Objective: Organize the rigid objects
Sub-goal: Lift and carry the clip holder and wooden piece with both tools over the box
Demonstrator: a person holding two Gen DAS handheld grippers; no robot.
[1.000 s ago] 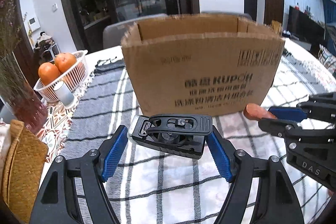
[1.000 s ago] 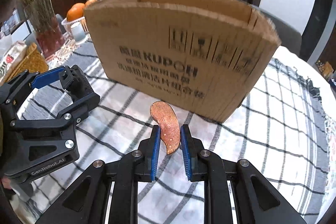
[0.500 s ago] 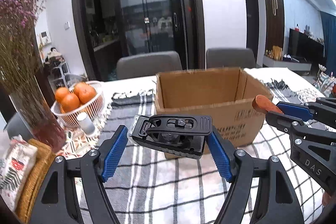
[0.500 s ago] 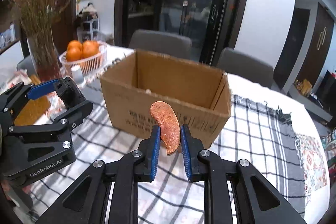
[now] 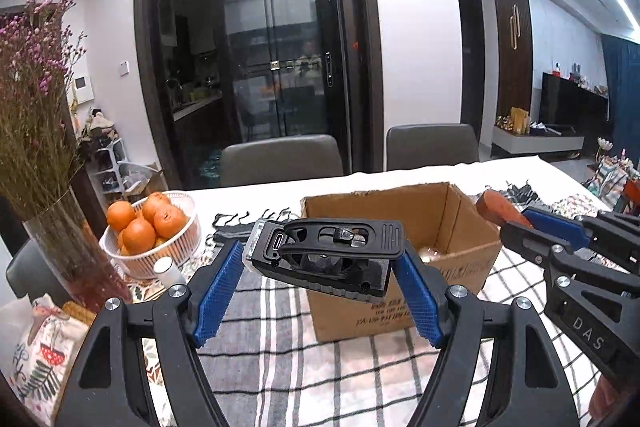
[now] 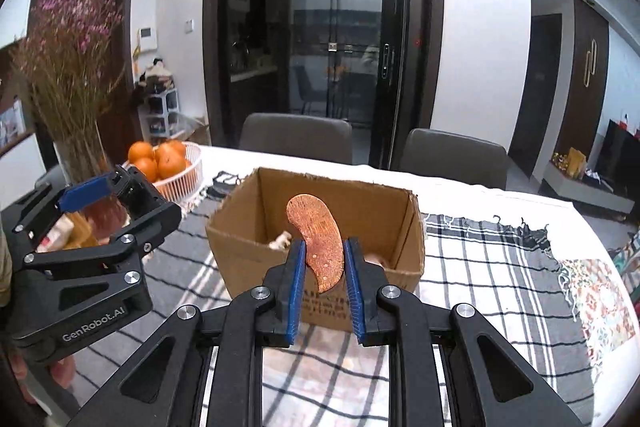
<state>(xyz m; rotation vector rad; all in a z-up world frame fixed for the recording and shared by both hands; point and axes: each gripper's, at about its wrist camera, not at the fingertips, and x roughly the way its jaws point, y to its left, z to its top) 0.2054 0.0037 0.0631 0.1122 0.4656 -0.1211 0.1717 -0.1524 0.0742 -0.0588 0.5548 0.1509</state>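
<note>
Left hand-held gripper (image 5: 320, 291) clamped on a black clip device (image 5: 324, 255), up above the checked tabletop (image 5: 304, 359). Right hand-held gripper (image 6: 323, 291) squeezed on a curved brown piece (image 6: 318, 243), just before the open cardboard box (image 6: 240, 247).

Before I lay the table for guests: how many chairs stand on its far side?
2. One grey chair sits behind the cardboard box, before the dark glass door; the other is to its right. More may be outside the view.
</note>
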